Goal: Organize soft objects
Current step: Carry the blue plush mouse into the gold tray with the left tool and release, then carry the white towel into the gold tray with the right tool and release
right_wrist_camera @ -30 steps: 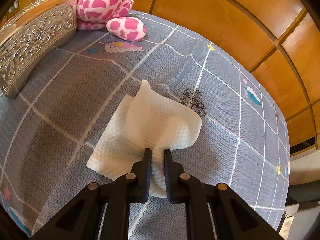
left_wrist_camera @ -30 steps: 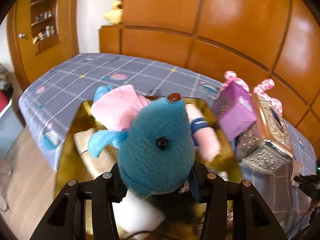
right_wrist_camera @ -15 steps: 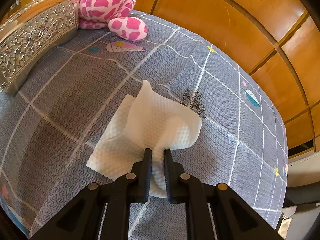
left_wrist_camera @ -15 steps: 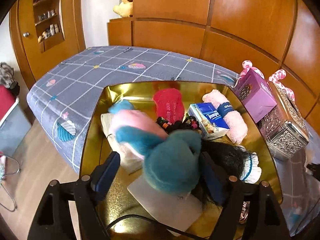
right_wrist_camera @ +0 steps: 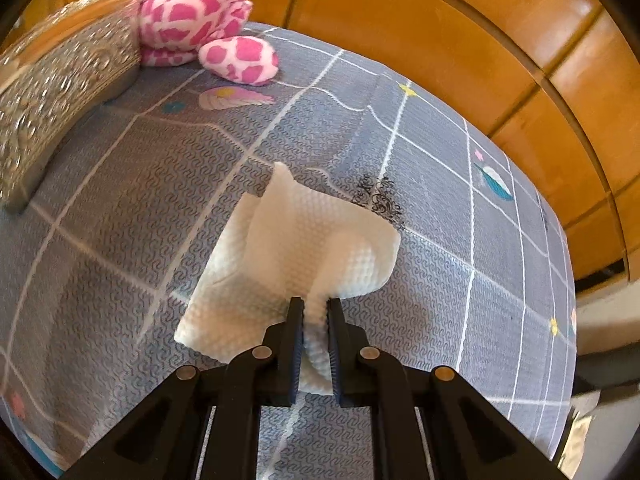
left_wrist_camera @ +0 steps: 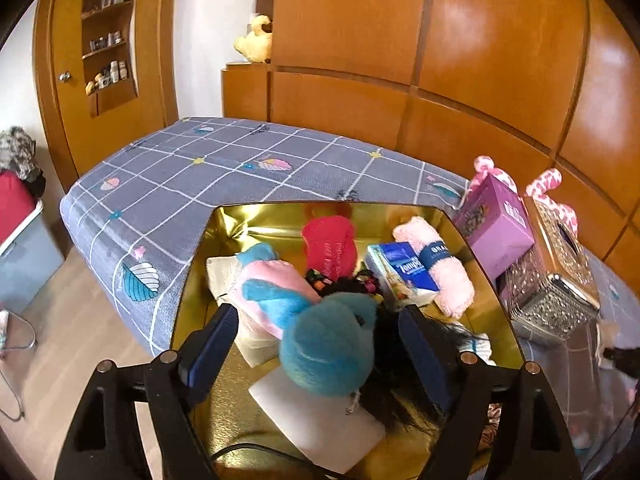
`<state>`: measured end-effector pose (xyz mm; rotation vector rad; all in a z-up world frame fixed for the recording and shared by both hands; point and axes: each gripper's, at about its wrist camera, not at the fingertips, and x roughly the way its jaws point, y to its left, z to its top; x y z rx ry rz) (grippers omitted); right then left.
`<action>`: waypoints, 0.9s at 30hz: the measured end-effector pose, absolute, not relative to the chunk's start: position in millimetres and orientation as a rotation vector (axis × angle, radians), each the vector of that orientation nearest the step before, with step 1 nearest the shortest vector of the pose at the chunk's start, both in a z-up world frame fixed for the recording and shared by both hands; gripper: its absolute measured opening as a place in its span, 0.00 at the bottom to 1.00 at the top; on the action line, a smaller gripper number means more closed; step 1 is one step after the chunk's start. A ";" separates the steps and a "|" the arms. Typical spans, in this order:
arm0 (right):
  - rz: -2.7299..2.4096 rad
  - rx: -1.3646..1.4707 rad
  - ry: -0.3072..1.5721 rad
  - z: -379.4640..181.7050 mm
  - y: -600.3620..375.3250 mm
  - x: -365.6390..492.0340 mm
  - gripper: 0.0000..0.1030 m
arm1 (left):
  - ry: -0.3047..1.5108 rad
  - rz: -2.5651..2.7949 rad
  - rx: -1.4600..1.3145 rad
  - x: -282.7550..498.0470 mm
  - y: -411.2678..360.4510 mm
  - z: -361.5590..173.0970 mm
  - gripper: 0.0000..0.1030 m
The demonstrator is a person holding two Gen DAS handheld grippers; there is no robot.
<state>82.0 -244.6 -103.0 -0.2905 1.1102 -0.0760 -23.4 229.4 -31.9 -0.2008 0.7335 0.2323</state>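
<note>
Left claw [left_wrist_camera: 316,344]: spread wide, nothing clasped. Between its fingers, lying in the gold tray [left_wrist_camera: 496,292], a blue plush toy [left_wrist_camera: 328,348] — light, squashy, best taken round the head.

Right claw [right_wrist_camera: 313,320]: clenched on a white paper towel [right_wrist_camera: 296,248], held by a bunched fold over the bedspread [right_wrist_camera: 120,208]. Weightless, limp, likely to tear if tugged.

Farther in the tray: red cloth [left_wrist_camera: 330,244], pink rolled towel [left_wrist_camera: 436,264], tissue pack [left_wrist_camera: 400,272].

Beyond: silver box [right_wrist_camera: 56,84], spotted pink plush [right_wrist_camera: 200,12].
</note>
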 end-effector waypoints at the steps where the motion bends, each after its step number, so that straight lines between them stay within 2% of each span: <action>1: -0.084 -0.254 1.109 -100.7 -246.4 83.0 0.09 | 0.737 0.223 -0.199 -23.6 226.1 -32.0 0.80; 11: 0.057 0.069 0.966 -49.8 -231.8 76.2 0.08 | 0.744 0.154 -0.178 -24.0 202.5 -31.5 0.80; 27: 0.423 -0.049 0.815 10.9 -118.5 31.4 0.08 | 0.766 0.245 -0.211 -23.1 216.4 -34.0 0.80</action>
